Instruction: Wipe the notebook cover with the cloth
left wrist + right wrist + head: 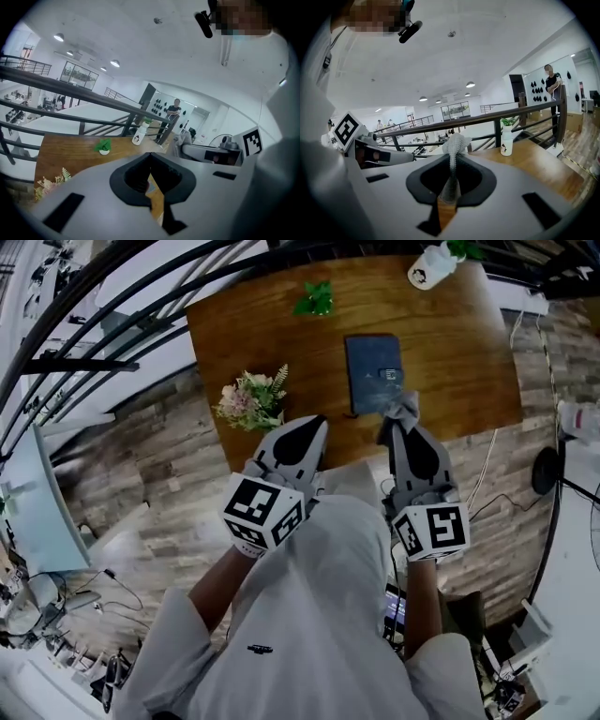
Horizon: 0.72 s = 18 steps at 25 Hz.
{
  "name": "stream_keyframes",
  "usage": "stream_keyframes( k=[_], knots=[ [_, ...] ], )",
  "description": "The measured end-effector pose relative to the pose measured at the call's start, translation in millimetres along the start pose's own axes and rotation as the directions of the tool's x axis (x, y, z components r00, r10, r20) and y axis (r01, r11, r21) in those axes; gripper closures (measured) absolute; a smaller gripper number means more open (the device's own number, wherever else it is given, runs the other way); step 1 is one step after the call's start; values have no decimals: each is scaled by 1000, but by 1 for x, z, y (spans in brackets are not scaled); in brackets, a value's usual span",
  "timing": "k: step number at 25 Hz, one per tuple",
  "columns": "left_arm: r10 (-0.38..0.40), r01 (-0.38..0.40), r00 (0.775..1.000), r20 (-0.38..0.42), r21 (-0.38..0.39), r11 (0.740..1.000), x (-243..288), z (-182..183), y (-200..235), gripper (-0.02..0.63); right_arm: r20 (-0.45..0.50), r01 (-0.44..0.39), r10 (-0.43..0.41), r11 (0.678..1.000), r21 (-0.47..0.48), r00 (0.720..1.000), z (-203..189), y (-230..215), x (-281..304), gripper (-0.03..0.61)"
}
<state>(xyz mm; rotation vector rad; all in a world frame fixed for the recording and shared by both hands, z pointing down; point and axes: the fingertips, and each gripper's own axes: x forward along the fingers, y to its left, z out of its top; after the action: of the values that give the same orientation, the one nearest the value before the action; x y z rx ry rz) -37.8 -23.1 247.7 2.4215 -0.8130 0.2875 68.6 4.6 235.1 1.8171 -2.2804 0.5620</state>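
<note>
A dark blue notebook point(374, 373) lies closed and flat on the wooden table point(459, 352), near the middle of its near half. The right gripper point(399, 424) has its jaws pressed together on a grey knitted cloth point(405, 407), which is pinched along its length with a bunched end sticking out past the tips. In the head view that bunched end sits over the notebook's near right corner, though whether it touches the cover cannot be told. The left gripper point(317, 424) is beside it, to the left of the notebook and over the table's near edge; its jaws are together with nothing between them. A small bunch of pale flowers point(251, 400) lies on the table to the left of the left gripper. Further back, a small green plant point(315, 299) stands beyond the notebook, and a white bottle point(429, 265) with green leaves in it stands at the far right corner. A dark metal railing point(112, 296) runs along behind the table
</note>
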Motion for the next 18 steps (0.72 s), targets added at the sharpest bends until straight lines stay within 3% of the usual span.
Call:
stream_keyframes(
  k=[13, 18],
  knots=[
    [73, -77, 992, -105, -38, 996, 50, -29, 40, 594, -78, -72, 75, 997, 33, 994, -31, -43, 75, 554],
    [116, -123, 987, -111, -57, 991, 64, -33, 57, 594, -117, -93, 97, 995, 41, 988, -49, -58, 102, 554]
  ],
)
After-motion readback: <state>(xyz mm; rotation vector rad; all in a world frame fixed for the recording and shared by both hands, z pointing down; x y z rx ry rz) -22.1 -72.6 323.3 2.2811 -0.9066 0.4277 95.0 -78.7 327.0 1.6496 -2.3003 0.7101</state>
